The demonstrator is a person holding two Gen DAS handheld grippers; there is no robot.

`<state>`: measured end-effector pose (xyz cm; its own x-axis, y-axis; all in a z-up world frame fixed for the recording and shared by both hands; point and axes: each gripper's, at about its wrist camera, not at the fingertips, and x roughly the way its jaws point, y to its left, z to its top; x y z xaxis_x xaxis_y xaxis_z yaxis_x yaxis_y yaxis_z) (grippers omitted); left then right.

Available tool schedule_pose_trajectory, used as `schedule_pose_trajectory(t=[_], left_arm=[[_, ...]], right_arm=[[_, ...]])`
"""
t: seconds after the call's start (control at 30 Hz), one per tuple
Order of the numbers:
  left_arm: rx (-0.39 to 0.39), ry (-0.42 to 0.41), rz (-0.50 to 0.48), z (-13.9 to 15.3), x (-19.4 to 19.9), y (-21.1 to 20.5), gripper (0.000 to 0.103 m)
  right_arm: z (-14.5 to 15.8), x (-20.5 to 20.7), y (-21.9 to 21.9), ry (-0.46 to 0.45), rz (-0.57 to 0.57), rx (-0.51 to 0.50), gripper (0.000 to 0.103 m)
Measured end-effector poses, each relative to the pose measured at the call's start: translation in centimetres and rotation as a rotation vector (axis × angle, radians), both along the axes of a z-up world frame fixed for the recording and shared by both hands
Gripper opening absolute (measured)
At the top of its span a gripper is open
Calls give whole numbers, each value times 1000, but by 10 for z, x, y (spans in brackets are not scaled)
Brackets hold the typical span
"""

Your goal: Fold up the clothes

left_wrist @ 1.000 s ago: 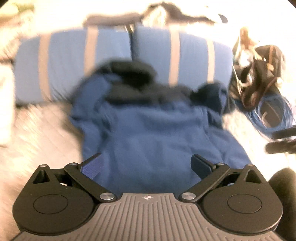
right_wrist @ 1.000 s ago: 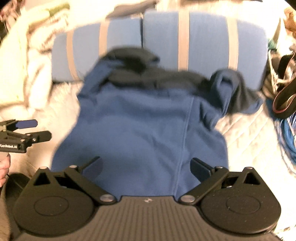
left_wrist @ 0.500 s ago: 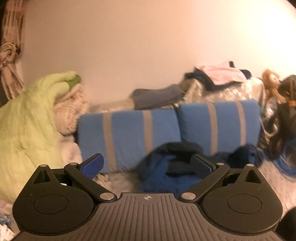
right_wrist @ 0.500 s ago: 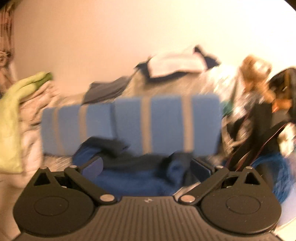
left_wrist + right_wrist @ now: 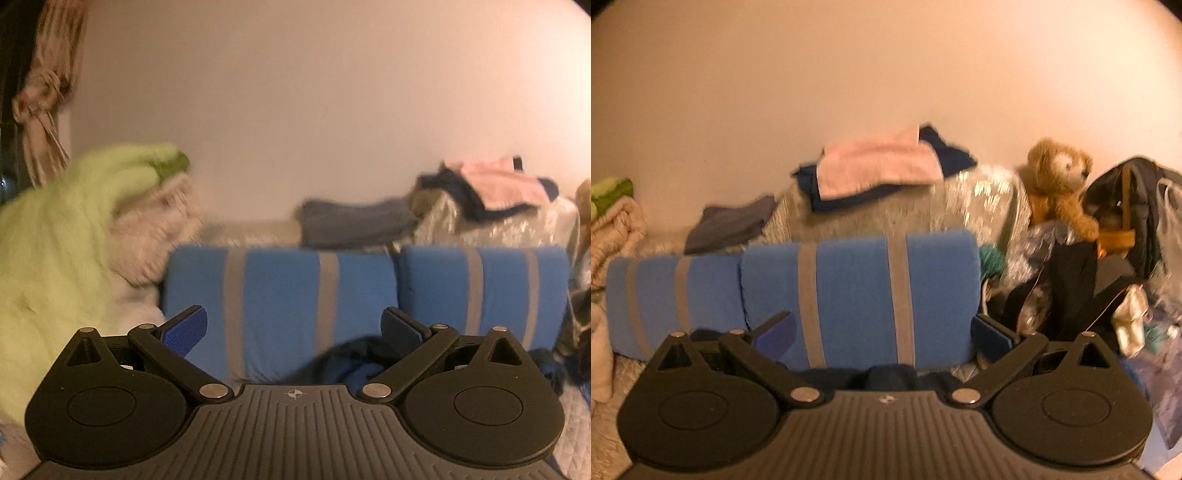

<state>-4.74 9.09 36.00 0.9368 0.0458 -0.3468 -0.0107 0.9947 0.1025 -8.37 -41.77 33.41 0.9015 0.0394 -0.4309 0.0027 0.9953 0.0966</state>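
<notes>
The left gripper points level at the blue striped pillows, fingers spread wide with nothing between them. The right gripper is aimed the same way — wide apart and empty too. The blue garment lies just in front of the pillows, only its dark upper edge showing above each gripper body. A green blanket is heaped left of the pillows; a pink folded cloth sits behind them, a teddy bear to their right.
</notes>
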Motion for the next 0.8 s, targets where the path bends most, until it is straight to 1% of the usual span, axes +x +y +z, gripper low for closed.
schedule_pose_trajectory(t=[0.07,0.13,0.23,0.3,0.4,0.53,0.63,0.67,0.7,0.8], left_arm=[[9,32,-3,-32,19,-11,103],[43,81,1,-67,40,-25,103],[72,152,-43,-118,62,-42,103],[85,197,-65,-147,73,-51,103],[117,233,-98,-181,93,-62,102],[210,228,-143,-226,113,-83,102],[284,205,-155,-251,125,-99,102],[311,193,-156,-259,129,-104,100],[342,167,-144,-266,133,-109,93],[423,76,-59,-282,152,-116,91]], right_arm=[[-39,17,10,27,-2,0,103],[-75,32,22,62,7,17,103],[-130,53,43,126,37,61,103],[-162,61,61,161,65,83,103],[-205,69,94,204,95,101,103],[-252,74,134,245,117,123,103],[-279,74,158,266,152,147,103],[-282,75,162,273,164,137,103],[-284,76,166,280,176,126,103],[-292,79,178,300,211,94,103]])
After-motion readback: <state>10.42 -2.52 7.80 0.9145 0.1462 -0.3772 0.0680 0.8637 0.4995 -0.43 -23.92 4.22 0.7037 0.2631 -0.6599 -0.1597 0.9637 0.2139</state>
